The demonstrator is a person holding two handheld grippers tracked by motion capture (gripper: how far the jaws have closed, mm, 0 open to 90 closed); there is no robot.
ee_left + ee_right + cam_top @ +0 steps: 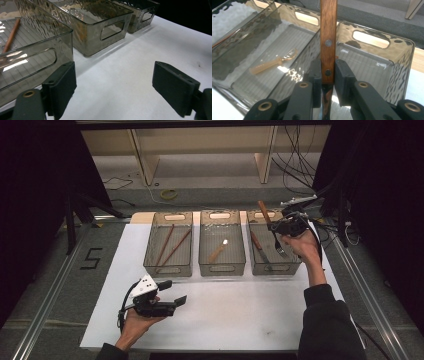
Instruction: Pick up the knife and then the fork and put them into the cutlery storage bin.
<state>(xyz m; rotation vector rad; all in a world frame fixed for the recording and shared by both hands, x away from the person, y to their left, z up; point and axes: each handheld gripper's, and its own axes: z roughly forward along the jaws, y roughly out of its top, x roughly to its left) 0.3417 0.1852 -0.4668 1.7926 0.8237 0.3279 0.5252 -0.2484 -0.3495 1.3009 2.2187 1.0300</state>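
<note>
High view: nearest the person, the left hand-held gripper (172,292) is held low over the white counter (240,315), short of the bins and well apart from them. In the left gripper view its jaws stand wide apart with nothing between them, only bare counter. Beyond it, three smoked clear bins stand side by side across the counter. The left bin (168,270) holds two chopsticks (170,247). The middle bin (222,268) holds a wooden spoon (218,251). The right bin (272,268) holds a knife (260,249). Over the right bin, the right hand-held gripper (280,227) is closed on a wooden-handled fork (276,240), tines pointing down into the bin. In the right gripper view the pads (342,75) press both sides of the riveted handle, clamped near its lower rivet.
</note>
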